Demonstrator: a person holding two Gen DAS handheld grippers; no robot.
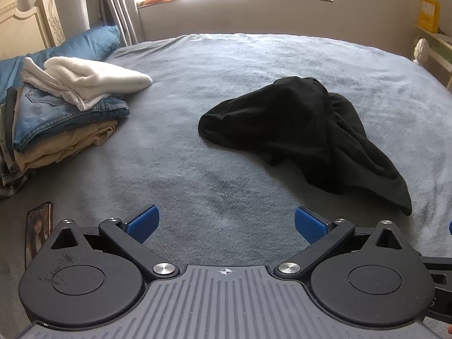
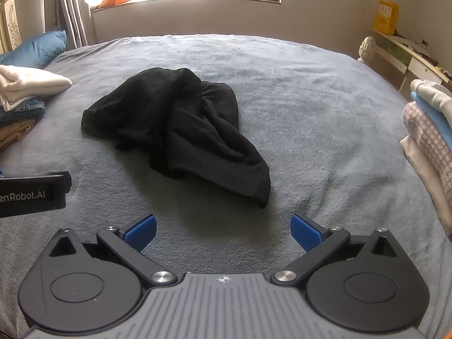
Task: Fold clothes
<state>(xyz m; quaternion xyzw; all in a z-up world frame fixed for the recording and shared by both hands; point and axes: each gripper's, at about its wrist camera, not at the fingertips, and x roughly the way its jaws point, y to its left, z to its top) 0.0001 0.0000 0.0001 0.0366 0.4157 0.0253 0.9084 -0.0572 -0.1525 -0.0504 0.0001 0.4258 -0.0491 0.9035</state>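
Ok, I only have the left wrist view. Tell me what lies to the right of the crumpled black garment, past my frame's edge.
Observer: A second stack of folded clothes sits at the right edge of the grey fleece blanket, with a whitish piece on top, then a blue one, then a pink checked one.
Operator: Now report the right gripper's jaws.
Observer: The right gripper has its jaws wide open with nothing between them. It points at bare blanket just short of the near tip of the crumpled black garment.
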